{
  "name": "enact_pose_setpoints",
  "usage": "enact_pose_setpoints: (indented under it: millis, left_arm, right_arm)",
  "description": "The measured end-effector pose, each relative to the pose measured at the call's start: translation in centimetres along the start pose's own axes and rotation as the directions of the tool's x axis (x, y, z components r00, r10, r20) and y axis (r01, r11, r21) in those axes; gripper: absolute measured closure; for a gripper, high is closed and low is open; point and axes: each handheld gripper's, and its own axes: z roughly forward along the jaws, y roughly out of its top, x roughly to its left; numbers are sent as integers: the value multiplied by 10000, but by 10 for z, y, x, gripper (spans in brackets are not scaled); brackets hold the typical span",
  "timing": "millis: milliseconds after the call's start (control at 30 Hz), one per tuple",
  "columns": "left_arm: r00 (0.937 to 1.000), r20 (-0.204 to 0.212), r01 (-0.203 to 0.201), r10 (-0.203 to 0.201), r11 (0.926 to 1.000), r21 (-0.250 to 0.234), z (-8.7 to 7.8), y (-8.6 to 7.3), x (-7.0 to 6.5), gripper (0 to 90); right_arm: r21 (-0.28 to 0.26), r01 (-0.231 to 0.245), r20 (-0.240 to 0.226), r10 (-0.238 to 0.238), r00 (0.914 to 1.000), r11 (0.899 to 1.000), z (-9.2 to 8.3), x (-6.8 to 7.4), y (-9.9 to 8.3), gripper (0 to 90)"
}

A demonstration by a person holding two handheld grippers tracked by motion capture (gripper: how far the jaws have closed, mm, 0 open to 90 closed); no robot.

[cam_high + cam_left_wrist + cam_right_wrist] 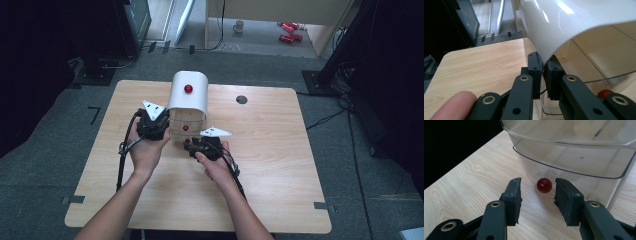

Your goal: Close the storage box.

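Grey carpet surrounds a pale wooden counter (260,165) on which a clear box (187,122) with a white curved lid (189,92) stands near the far edge. At the box's left side the left gripper (546,72) has its jaws pressed together on the edge of the lid, the white sheet pinched between the two black pads, and the lid arches up and away over the clear walls; in the high view this gripper (159,125) sits right against the box under the lid's left rim. A fingertip (454,105) of the hand that holds it shows at the lower left of the left gripper view. The right gripper (537,192) lies low over the counter at the front of the box with its jaws spread, nothing between the pads, aimed at a red knob (544,185) on the clear front wall low down, just beyond the fingertips. In the high view this gripper (192,145) is just before the box's front. Another red knob (188,89) sits on top of the lid. Farther off, a mug (239,26) and red cans (288,31) lie on the floor behind the counter.
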Motion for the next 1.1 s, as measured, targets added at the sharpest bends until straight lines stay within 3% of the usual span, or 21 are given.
enact_pose_setpoints:
  millis: [133,233,367,500,600,700,800,933,1100]
  left_arm:
    - [9998,198,100,-98,9999,-99,-1,-2,3,842]
    - [9980,577,263,-244,9992,-309,-3,-3,6,806]
    - [9981,527,-282,319,9971,-711,-7,-5,9,609]
    - [9922,1116,-433,548,9938,-1029,-18,-6,12,422]
    - [9880,1513,-125,298,9934,-1140,-28,-7,18,315]
    - [9884,1514,36,121,9947,-1032,-37,-8,25,175]
    - [9834,1813,226,-39,9946,-1014,-46,-13,33,114]
    - [9780,2084,89,74,9970,-773,-55,-28,45,0]
    - [9773,2117,148,-40,9987,-495,-64,-53,59,0]
  right_arm:
    - [-33,33,6,-33,10000,10000,-3,1,0,551]
    - [-3,153,-38,-153,9999,9999,-8,3,-1,544]
    - [89,470,-40,-469,9989,9989,-18,5,-2,527]
    - [80,704,-79,-703,9975,9975,-33,3,-3,490]
    - [23,785,-123,-785,9968,9969,-46,1,-3,424]
    - [-52,750,-96,-750,9971,9972,-62,-3,-4,313]
    - [-88,851,40,-850,9964,9963,-77,-9,-6,230]
    - [-89,951,308,-948,9950,9954,-97,-17,-11,128]
    - [-74,931,859,-921,9920,9956,-122,-33,-23,0]
